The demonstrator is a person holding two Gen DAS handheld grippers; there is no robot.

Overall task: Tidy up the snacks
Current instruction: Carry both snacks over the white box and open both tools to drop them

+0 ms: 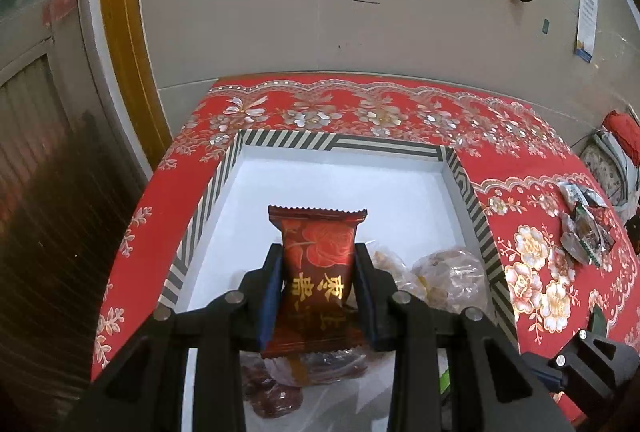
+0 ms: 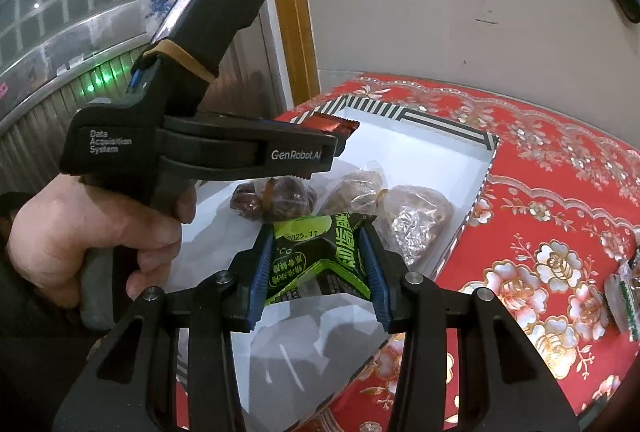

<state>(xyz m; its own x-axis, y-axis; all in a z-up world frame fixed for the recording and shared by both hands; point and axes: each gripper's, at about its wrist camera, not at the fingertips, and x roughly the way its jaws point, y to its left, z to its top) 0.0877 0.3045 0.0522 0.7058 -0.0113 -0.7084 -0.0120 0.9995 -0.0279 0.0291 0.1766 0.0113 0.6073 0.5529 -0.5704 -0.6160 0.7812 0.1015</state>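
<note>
Left wrist view: left gripper (image 1: 318, 274) pinches red snack pkt (image 1: 317, 264) over striped box (image 1: 344, 145), right gripper (image 2: 318, 268) clamps green pkt (image 2: 320, 252) there too; drop-off step, next prob lower & release inside w/ the bagged snacks (image 2: 404, 216).

Black claw (image 2: 317, 274), blue pads (image 2: 256, 280), silver screws

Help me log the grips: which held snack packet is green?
The packet clamped in the right gripper is green with black print. The left gripper holds a dark red packet with a rose pattern.
</note>
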